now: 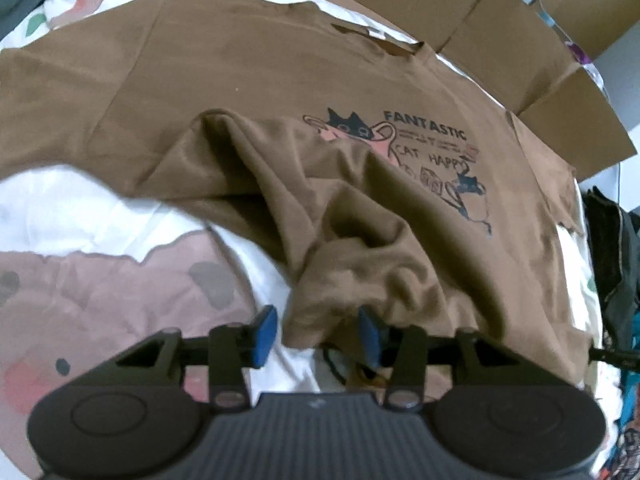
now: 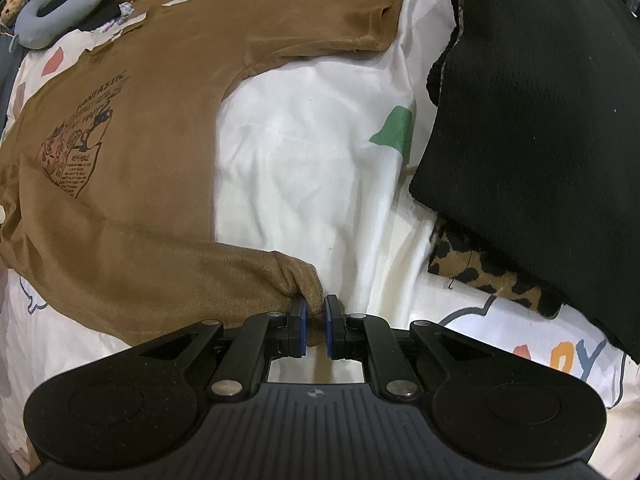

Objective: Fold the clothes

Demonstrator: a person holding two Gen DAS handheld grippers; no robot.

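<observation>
A brown T-shirt (image 1: 240, 60) with a "FANTASTIC CAT HAPPY" cat print (image 1: 400, 148) lies spread on a white printed bedsheet (image 1: 100, 208). One part of it is folded inward and bunched (image 1: 320, 208) over the chest. My left gripper (image 1: 316, 334) stands with its blue pads apart. The bunched cloth's end hangs between them, against the right pad and clear of the left one. In the right wrist view the same shirt (image 2: 160, 140) lies to the left, and my right gripper (image 2: 316, 328) is shut on a corner of its hem (image 2: 308, 284).
Flattened cardboard (image 1: 500, 40) lies beyond the shirt. A black garment (image 2: 540, 100) on leopard-print cloth (image 2: 480, 272) fills the right side of the bed. A grey-blue neck pillow (image 2: 52, 12) sits at the far left. Dark clothes (image 1: 616, 248) are piled at the bed's edge.
</observation>
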